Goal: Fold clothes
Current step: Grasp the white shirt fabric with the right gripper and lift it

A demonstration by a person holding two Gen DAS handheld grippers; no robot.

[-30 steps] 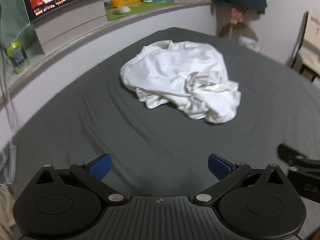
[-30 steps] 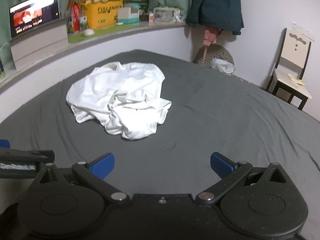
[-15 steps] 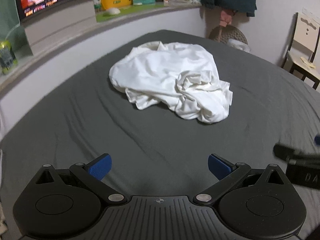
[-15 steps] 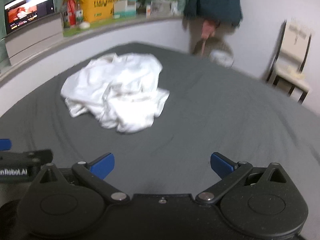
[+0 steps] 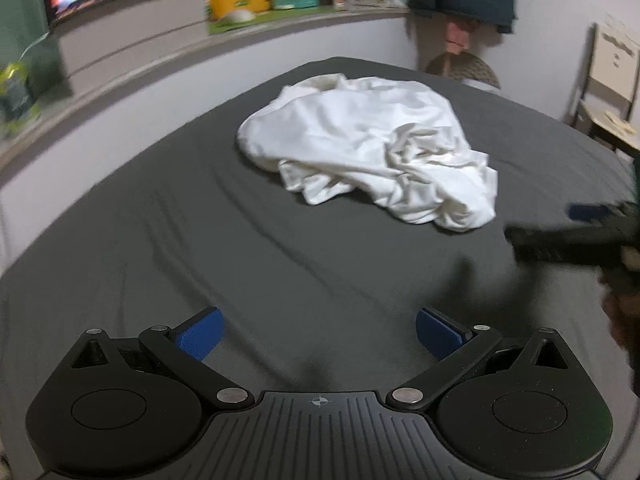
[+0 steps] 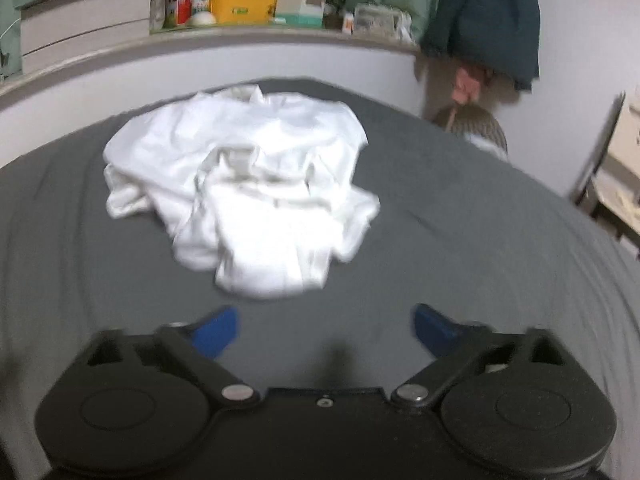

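A crumpled white cotton garment (image 6: 248, 196) lies on the dark grey bedsheet (image 5: 200, 248), just ahead of the right gripper (image 6: 324, 330). It is farther from the left gripper (image 5: 320, 334). Both spread their blue-padded fingers (image 5: 200, 334) wide, holding nothing.

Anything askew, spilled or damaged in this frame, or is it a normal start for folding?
Nothing damaged or spilled. The white garment lies crumpled in a heap on the dark grey bed, as expected before folding. The left gripper and right gripper are open, short of it. The right view is motion-blurred.
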